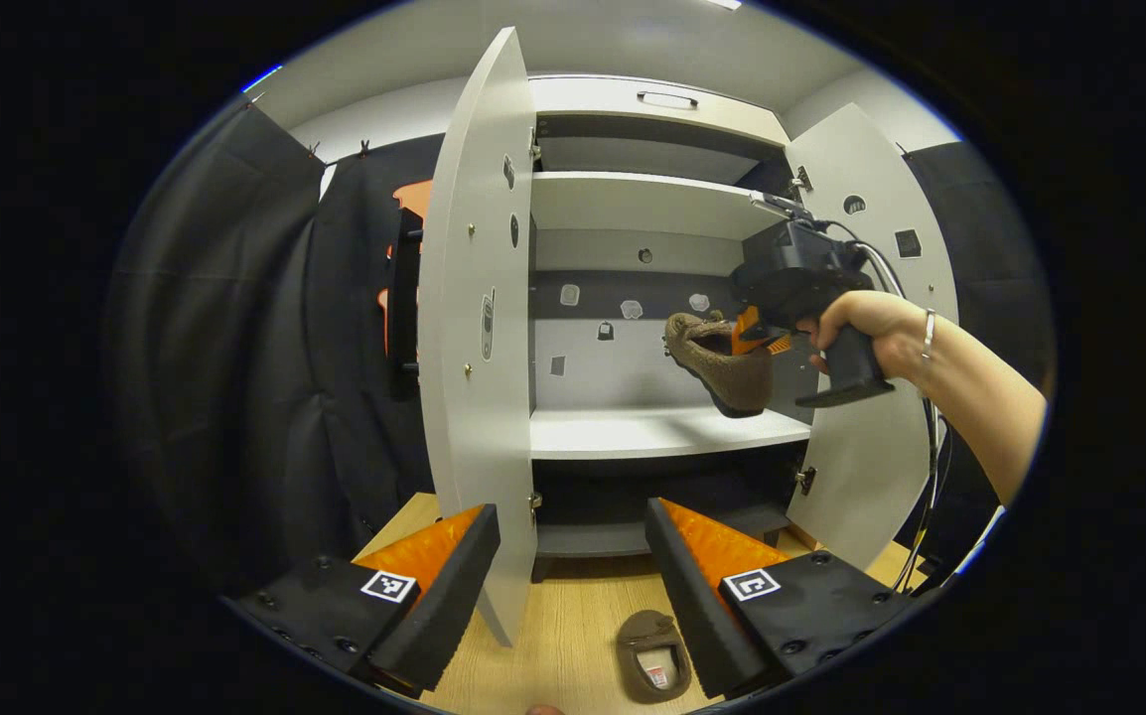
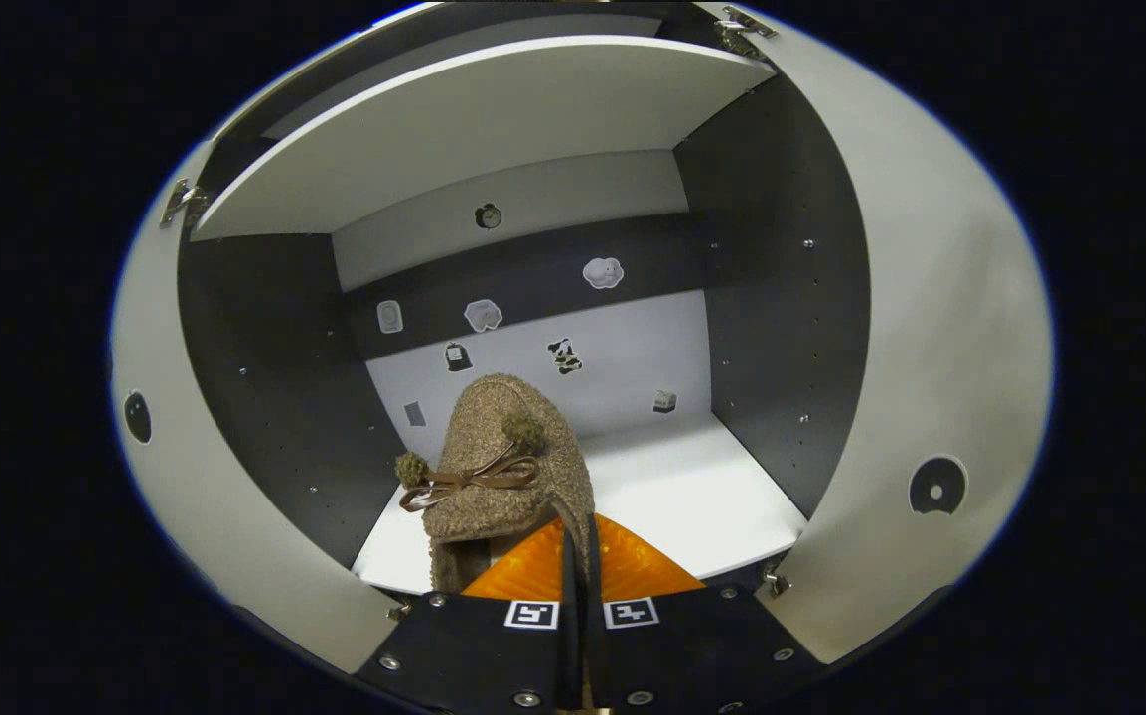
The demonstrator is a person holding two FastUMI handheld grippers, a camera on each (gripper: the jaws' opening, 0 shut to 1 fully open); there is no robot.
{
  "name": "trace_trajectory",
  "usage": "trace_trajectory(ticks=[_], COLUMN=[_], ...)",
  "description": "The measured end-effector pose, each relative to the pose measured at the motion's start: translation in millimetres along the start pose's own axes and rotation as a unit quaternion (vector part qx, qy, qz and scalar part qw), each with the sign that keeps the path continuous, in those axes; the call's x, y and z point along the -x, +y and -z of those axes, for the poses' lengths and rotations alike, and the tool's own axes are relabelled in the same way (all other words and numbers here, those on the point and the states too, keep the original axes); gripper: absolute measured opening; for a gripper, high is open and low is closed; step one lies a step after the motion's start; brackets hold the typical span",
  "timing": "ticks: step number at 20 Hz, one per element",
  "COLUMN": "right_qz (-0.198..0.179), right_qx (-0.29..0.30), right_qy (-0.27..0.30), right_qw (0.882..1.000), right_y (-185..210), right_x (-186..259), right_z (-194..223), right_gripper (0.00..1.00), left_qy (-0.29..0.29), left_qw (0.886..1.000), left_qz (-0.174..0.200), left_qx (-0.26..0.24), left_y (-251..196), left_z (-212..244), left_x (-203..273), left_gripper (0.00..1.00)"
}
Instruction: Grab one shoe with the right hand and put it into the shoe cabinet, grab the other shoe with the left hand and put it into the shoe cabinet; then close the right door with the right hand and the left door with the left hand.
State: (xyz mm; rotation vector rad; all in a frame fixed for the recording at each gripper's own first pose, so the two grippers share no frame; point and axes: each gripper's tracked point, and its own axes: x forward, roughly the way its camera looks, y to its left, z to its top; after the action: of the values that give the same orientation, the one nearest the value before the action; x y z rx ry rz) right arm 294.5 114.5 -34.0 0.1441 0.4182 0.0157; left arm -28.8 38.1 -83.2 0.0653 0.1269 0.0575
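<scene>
Left gripper [image 1: 573, 556]: fingers spread wide, gripping nothing, with the second shoe [image 1: 654, 657] on the wooden floor [image 1: 553, 636] just below and between the tips. Beyond them, the shoe cabinet [image 1: 633, 298] stands with both doors open. Right gripper [image 2: 578, 541]: fingers pinched together on the rim of the fuzzy brown shoe [image 2: 503, 467], held in the air ahead of the tips above the white shelf [image 2: 692, 497].

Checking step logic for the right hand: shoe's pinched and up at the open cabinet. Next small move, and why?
Probably ease the right gripper forward and down to set the brown shoe on the white shelf. Its fingers pinch the shoe's rim, the shoe hangs above the shelf, and both doors stand open.
</scene>
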Motion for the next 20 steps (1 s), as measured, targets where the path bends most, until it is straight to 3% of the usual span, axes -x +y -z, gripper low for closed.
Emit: trace_trajectory(ticks=[6,12,20], right_qz=[0.031,0.040,0.027], right_qx=[-0.021,-0.018,-0.005], right_qy=[0.053,0.089,0.060], right_qw=[0.998,0.995,0.998], right_y=[-14.1,-23.1,-20.8], right_x=[-71.6,-99.4,-72.2], right_z=[13.1,32.3,22.0], right_gripper=[0.02,0.06,0.45], left_qy=[0.010,0.015,0.016], left_qw=[1.000,1.000,1.000], left_qz=[-0.006,-0.015,-0.012], left_qx=[0.002,0.003,0.005], left_y=[5.0,10.4,7.0], left_z=[6.5,10.0,11.2], left_x=[-3.5,-8.5,-10.4], left_gripper=[0.94,0.97,0.96])
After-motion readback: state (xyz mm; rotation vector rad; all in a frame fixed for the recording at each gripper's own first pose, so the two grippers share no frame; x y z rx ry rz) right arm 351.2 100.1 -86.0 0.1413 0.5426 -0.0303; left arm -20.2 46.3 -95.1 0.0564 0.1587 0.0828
